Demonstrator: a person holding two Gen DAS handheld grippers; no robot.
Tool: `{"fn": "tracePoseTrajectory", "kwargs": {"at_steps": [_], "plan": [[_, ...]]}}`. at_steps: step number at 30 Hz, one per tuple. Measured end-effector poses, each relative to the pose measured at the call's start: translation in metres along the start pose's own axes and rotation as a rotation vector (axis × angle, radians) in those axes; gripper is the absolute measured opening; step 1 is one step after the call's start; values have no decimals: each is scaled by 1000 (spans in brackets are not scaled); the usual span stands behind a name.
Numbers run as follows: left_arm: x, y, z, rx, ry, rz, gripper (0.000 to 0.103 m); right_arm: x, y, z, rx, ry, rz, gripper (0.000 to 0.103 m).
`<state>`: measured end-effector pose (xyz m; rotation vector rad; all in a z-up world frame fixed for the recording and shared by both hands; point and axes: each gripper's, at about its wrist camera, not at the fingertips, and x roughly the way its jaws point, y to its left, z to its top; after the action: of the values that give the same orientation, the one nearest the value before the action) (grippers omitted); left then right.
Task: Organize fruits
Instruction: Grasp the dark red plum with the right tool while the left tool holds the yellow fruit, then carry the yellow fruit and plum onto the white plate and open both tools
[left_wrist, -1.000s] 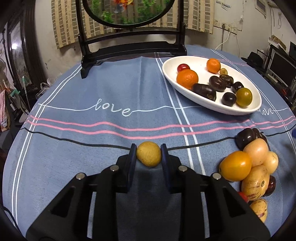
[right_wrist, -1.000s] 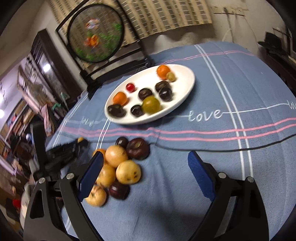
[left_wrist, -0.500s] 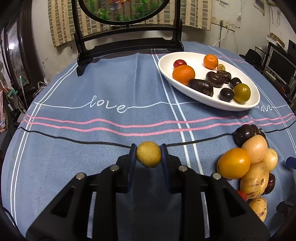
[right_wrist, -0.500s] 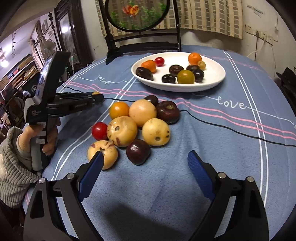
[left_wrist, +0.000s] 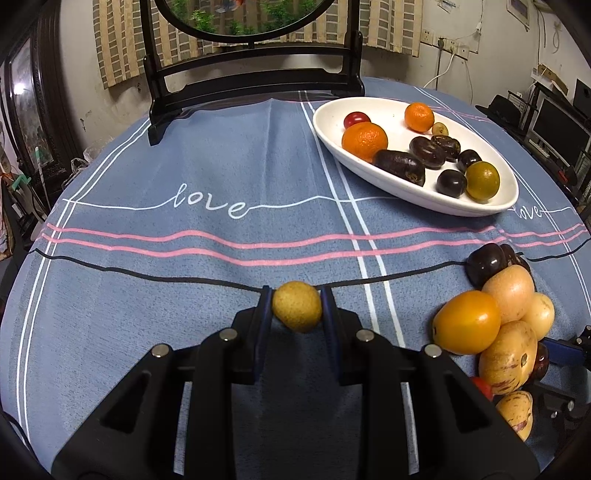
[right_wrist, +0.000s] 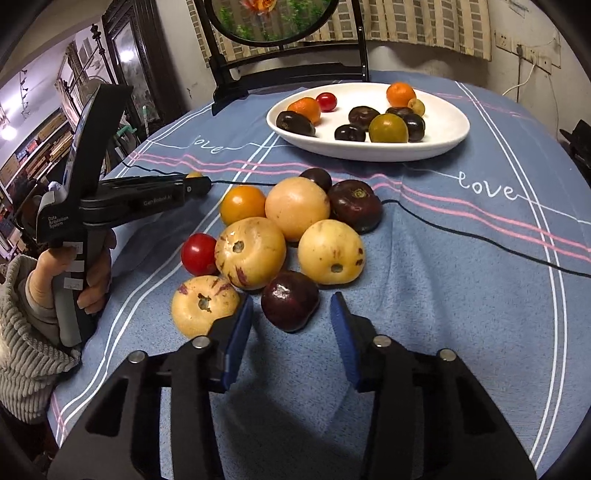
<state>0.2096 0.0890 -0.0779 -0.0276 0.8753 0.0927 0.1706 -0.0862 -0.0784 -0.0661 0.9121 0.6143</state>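
My left gripper (left_wrist: 296, 306) is shut on a small yellow-green round fruit (left_wrist: 296, 311), held just above the blue cloth. In the right wrist view a hand (right_wrist: 88, 273) holds that left gripper (right_wrist: 199, 184) to the left of the fruit pile. My right gripper (right_wrist: 291, 308) is closing. A dark purple fruit (right_wrist: 290, 301) at the pile's near edge sits between its blue pads (right_wrist: 240, 332), with a small gap on each side. The pile also holds pale yellow speckled fruits (right_wrist: 251, 251), an orange one (right_wrist: 242, 199) and a red tomato (right_wrist: 198, 254). Farther back, a white oval plate (right_wrist: 369, 151) carries several fruits.
A dark wooden stand with a round panel (left_wrist: 255, 85) stands at the table's far edge. The plate (left_wrist: 406, 195) lies at the far right in the left wrist view, the pile (left_wrist: 466, 322) at the near right. Furniture and clutter surround the round table.
The right gripper's jaws have narrowed a lot and it has come down to the pile, so the dark purple fruit now sits between its tips. The left gripper keeps holding its fruit in place.
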Motion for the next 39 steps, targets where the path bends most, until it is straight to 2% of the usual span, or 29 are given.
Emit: {"fn": "tracePoseTrajectory", "kwargs": {"at_steps": [5,11,18,21,25,32,35,39], "plan": [[2,4,0,-18,10,-18,27,0,-2,0,9,-1,17,32],[-2,7,-1,-41,-10,-56,26,-4,-5,1,28,-12,42,31],[-42,-9,-3,12,-149,-76,26,-33,-13,3,64,-112,53,31],[-56,-15,6,14,-182,-84,26,-43,-26,7,106,-140,63,31],[-67,-27,41,29,-212,-105,26,-61,-46,32,150,-181,74,31],[-61,-55,102,29,-249,-135,26,-90,-68,110,169,-298,31,31],[-45,-65,115,18,-226,-155,26,-82,-83,137,203,-339,24,31],[-10,-82,119,44,-172,-152,26,-48,-103,157,243,-329,8,31]]}}
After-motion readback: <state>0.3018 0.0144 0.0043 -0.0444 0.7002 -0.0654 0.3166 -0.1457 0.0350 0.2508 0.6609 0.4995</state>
